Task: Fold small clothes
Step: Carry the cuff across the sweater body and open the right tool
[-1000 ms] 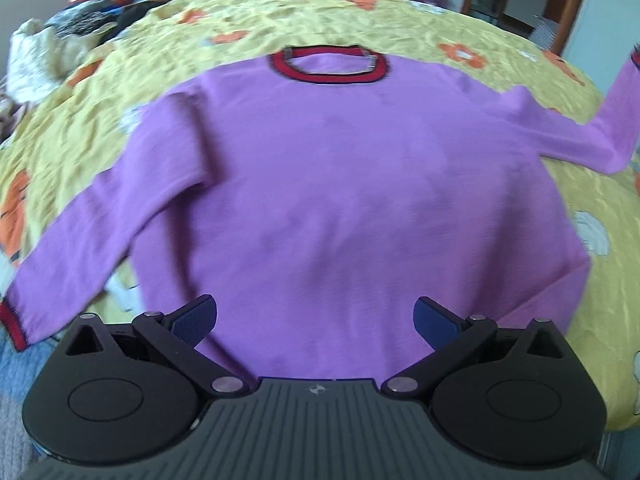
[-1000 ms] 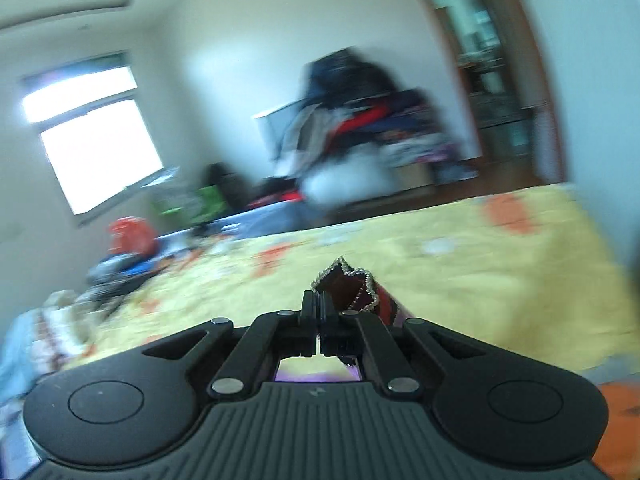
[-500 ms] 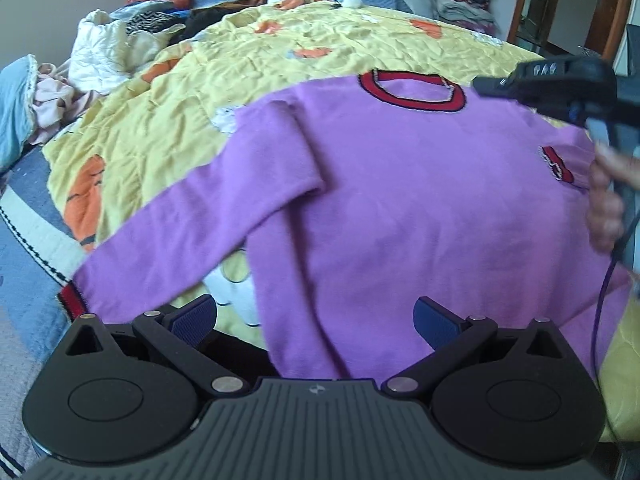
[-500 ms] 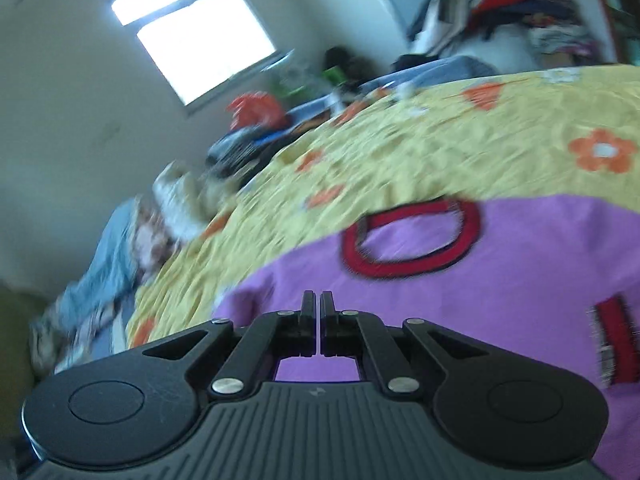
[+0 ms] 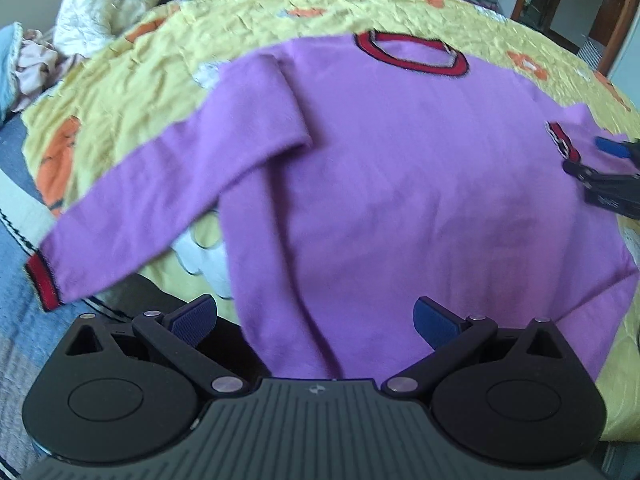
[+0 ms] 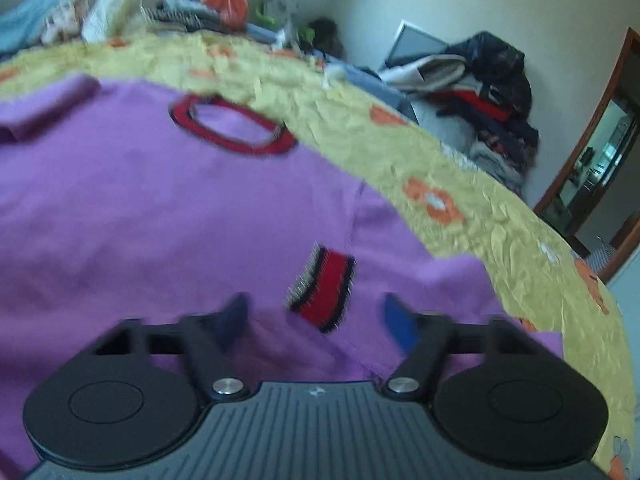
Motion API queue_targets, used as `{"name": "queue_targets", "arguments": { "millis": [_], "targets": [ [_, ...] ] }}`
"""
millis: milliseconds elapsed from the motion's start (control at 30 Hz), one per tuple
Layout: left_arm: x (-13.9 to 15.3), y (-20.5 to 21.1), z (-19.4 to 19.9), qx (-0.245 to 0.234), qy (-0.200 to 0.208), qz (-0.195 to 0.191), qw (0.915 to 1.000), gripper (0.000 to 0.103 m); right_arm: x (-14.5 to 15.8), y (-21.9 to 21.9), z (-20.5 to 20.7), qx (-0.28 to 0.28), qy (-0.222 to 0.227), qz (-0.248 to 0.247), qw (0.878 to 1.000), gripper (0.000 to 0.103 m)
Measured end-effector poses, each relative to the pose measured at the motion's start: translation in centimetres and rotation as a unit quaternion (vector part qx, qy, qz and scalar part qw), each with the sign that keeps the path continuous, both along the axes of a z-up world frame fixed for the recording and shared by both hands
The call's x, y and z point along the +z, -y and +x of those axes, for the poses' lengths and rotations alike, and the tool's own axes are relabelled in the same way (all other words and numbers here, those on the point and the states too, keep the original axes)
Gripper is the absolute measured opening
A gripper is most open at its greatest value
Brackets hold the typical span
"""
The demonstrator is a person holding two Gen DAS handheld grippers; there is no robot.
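Note:
A small purple sweater with a red collar lies flat on the yellow flowered bedspread. Its left sleeve stretches out to the left, ending in a red cuff at the bed's edge. The right sleeve is folded onto the body, its red cuff lying loose. My left gripper is open above the hem, holding nothing. My right gripper is open just behind the folded cuff, and its fingers show at the right edge of the left wrist view.
Piled clothes lie at the far left of the bed. More clothes are heaped beyond the bed's far side. A doorway stands at the right. A blue patterned blanket lies below the bedspread's left edge.
My right gripper carried the right sleeve across onto the sweater's body, then went from shut to open and let go of the cuff. My left gripper stayed open and drifted slightly.

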State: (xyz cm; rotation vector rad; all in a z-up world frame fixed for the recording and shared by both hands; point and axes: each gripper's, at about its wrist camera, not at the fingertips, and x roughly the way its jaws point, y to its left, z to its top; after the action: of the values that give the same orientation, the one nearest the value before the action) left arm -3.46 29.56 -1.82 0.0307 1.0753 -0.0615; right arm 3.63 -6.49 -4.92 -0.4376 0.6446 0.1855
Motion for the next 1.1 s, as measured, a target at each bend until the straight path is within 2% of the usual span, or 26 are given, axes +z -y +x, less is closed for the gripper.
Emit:
{"name": "queue_targets", "arguments": {
  "millis": [67,167,233,267,300,333,367,433,500,567,667,733,833,1033,1100],
  "targets": [
    [-0.1,0.6,-0.2,-0.01,0.003,0.003,0.9999,0.103,-0.6,0.6,0.9,-0.007,-0.008,0.02,1.0,0.056],
    [0.0,1.3,-0.4,-0.02,0.006,0.018,0.9996,0.103,-0.8,0.5,2.6,-0.013,0.001,0.018,1.0,0.056],
    [0.0,1.5,-0.4,-0.021,0.009,0.025,0.9994,0.103,-0.5,1.1,4.0,-0.016,-0.015,0.048,0.999,0.022],
    [0.1,1.5,-0.3,-0.021,0.013,0.028,0.9993,0.103,-0.6,1.1,4.3,-0.03,-0.007,0.037,0.999,0.008],
    [0.1,1.5,-0.3,-0.021,0.013,0.028,0.9993,0.103,-0.4,1.4,4.5,-0.038,0.0,0.035,0.999,0.008],
    [0.1,1.4,-0.3,-0.02,0.013,0.029,0.9993,0.103,0.0,2.1,4.8,-0.047,-0.005,0.066,0.997,0.008],
    [0.3,1.3,-0.2,-0.02,0.014,0.028,0.9993,0.103,0.6,3.3,5.1,-0.063,-0.012,0.118,0.991,0.008],
    [0.4,0.9,-0.1,-0.018,0.015,0.026,0.9994,0.103,2.0,5.0,5.3,-0.096,-0.01,0.201,0.975,0.008],
    [0.4,0.3,0.0,-0.015,0.013,0.024,0.9995,0.103,3.9,5.8,5.2,-0.106,0.002,0.269,0.957,0.008],
    [0.3,-0.3,0.1,-0.009,0.011,0.023,0.9996,0.103,6.1,5.5,5.0,-0.101,0.018,0.329,0.939,0.008],
    [0.2,-1.4,0.2,0.001,0.009,0.024,0.9997,0.103,9.4,2.8,4.9,-0.066,0.032,0.385,0.92,0.008],
    [0.2,-2.1,0.1,0.01,0.008,0.023,0.9996,0.103,10.6,0.0,4.9,-0.037,0.033,0.41,0.911,0.008],
    [0.2,-3.2,-0.1,0.02,0.005,0.019,0.9996,0.103,10.8,-5.2,5.0,0.003,0.023,0.423,0.906,0.008],
    [1.1,-4.4,-0.3,0.029,0.016,0.024,0.9992,0.103,7.0,-12.8,5.7,0.041,-0.044,0.434,0.899,0.008],
    [1.3,-4.5,-0.2,0.032,0.018,0.026,0.999,0.103,5.6,-14.3,5.7,0.041,-0.054,0.426,0.902,0.008]
  ]
}}
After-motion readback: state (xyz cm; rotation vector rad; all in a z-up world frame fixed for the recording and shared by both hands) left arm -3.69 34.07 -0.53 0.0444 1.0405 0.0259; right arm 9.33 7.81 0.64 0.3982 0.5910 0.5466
